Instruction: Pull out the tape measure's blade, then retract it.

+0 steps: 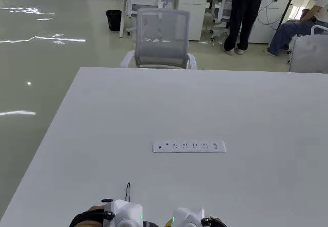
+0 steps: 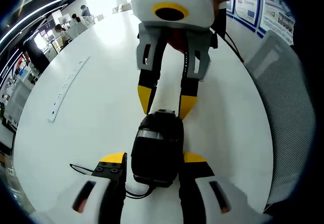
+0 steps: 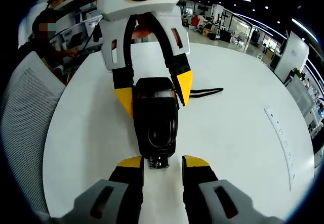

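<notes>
My left tongs (image 2: 154, 158) are clamped on the black tape measure (image 2: 157, 148), one jaw pressed on each side of the case, near my edge of the white bench (image 1: 205, 109). My right tongs (image 3: 163, 162) face it head-on and partly open. Their tips straddle the blade tab (image 3: 158, 163) with a gap each side and grip nothing. The strap cord (image 3: 205, 91) lies on the bench. Can't tell if the case touches the bench.

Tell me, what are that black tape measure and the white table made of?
The tape measure looks like black hard plastic, perhaps rubber-coated: dull sheen, rounded moulded edges. The table looks like smooth white laminate, matte with faint glare; the core cannot be told.
</notes>
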{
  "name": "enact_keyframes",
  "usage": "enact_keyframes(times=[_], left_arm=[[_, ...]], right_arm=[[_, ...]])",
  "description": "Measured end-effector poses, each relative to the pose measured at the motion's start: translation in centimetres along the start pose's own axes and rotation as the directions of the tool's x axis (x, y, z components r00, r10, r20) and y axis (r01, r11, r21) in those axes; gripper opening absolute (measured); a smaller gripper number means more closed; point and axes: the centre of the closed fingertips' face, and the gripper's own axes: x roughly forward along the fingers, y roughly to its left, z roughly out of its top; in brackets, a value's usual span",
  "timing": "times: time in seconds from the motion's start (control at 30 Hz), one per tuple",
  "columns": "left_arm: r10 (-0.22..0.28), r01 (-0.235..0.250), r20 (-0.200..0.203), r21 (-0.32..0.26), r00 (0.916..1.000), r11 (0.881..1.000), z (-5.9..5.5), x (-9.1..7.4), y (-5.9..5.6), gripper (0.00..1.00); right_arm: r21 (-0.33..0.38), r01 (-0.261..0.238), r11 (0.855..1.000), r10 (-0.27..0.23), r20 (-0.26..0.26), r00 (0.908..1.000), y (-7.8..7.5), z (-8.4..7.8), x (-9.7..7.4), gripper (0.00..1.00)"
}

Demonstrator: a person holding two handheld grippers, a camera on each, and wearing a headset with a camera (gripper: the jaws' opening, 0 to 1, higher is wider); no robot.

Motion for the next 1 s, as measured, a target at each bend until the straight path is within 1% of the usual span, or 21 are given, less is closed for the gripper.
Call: enact_keyframes(times=[0.13,0.17,0.2,0.23,0.27,0.33,0.37,0.4,0.43,0.47,0.5,0.53,0.73,0.83,1.0], left_arm=[[-0.005,0.005,0.003,0.002,1.0,1.0,0.12,0.16,-0.07,0.36],[-0.009,0.009,0.001,0.011,1.0,1.0,0.12,0.27,-0.18,0.36],[-0.029,0.029,-0.004,0.027,0.9996,0.999,0.07,0.39,-0.59,0.33],[-0.014,0.014,-0.008,0.037,0.9999,0.999,0.08,0.42,-0.41,0.33],[-0.016,0.016,-0.008,0.04,0.9998,0.999,0.11,0.37,-0.39,0.33],[-0.02,0.02,-0.008,0.035,0.9998,0.999,0.11,0.46,-0.37,0.32],[-0.021,0.022,-0.006,0.034,0.9998,0.999,0.07,0.46,-0.34,0.32],[-0.023,0.023,-0.007,0.029,0.9997,0.999,0.05,0.46,-0.36,0.31],[-0.025,0.025,-0.007,0.029,0.9997,0.999,0.04,0.47,-0.38,0.31],[-0.026,0.026,-0.009,0.025,0.9996,0.999,0.03,0.47,-0.36,0.31],[-0.029,0.029,-0.012,0.019,0.9995,0.999,-0.01,0.5,-0.32,0.31],[-0.03,0.03,-0.015,0.017,0.9995,0.999,-0.02,0.52,-0.33,0.31],[-0.031,0.031,-0.028,-0.004,0.9991,1.0,-0.16,0.62,-0.34,0.31],[-0.024,0.024,-0.036,0.005,0.9991,1.0,-0.16,0.73,-0.42,0.31],[-0.015,0.015,-0.039,-0.003,0.9991,1.0,-0.29,0.79,-0.36,0.3]], right_arm=[[-0.016,-0.02,1.0,0.02,-0.008,0.9998,0.41,-0.08,0.39,0.26],[-0.024,-0.027,0.999,0.027,-0.009,0.9996,0.63,-0.09,0.48,0.25],[-0.027,-0.035,0.999,0.034,-0.011,0.9994,0.8,-0.18,0.64,0.23],[-0.039,-0.03,0.999,0.029,-0.017,0.9994,0.76,-0.31,0.8,0.22],[-0.047,-0.032,0.998,0.031,-0.018,0.9993,0.73,-0.37,0.9,0.22],[-0.039,-0.035,0.999,0.035,-0.019,0.9992,0.69,-0.34,0.77,0.21],[-0.041,-0.041,0.998,0.04,-0.025,0.9989,0.73,-0.44,0.77,0.19],[-0.058,-0.033,0.998,0.03,-0.05,0.9983,0.48,-1.02,0.78,0.16],[-0.099,-0.049,0.994,0.047,-0.025,0.9986,0.68,-0.56,0.89,0.13],[-0.067,-0.041,0.997,0.038,-0.034,0.9987,0.61,-0.56,0.89,0.13],[-0.049,-0.043,0.998,0.041,-0.035,0.9985,0.55,-0.44,0.93,0.13],[-0.058,-0.041,0.997,0.039,-0.035,0.9986,0.54,-0.51,0.9,0.13],[-0.054,-0.036,0.998,0.034,-0.042,0.9985,0.5,-0.6,0.95,0.12],[-0.085,-0.033,0.996,0.029,-0.051,0.9983,0.52,-0.66,0.97,0.12],[-0.084,-0.028,0.996,0.023,-0.055,0.9982,0.41,-0.83,1.02,0.11]])
